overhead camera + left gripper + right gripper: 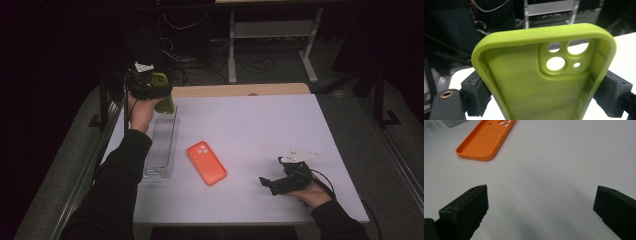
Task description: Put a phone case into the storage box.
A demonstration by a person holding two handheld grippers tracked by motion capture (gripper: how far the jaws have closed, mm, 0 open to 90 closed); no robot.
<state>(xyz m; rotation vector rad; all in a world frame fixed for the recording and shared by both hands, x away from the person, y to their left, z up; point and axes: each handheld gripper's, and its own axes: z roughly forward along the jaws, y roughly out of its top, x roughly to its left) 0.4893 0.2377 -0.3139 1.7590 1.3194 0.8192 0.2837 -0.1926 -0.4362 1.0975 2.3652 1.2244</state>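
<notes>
White and bare over most of its top, the table (pixel 260 130) is carrying a clear plastic tray (pixel 161 145) along its left side and an orange phone case (pixel 206 163) lying near the middle, hollow side up. Above the far end of the tray, the left gripper (pixel 159 91) is holding a lime-green phone case (pixel 544 75) off the table, its fingers (pixel 476 92) pressing on the two long edges, camera cutouts pointing away from the hand. Judging by its look, this case is soft silicone: light, grippy rather than slippery, not fragile, but likely flexing and bowing if squeezed hard. Taking it across the long side walls near the middle, as it is being gripped now, seems the soundest hold; the thin back panel and the cutout corner would probably buckle. At the near right of the table, the right gripper (pixel 272 183) is resting low with its fingers (pixel 466 210) spread wide and nothing between them, pointing toward the orange case.
</notes>
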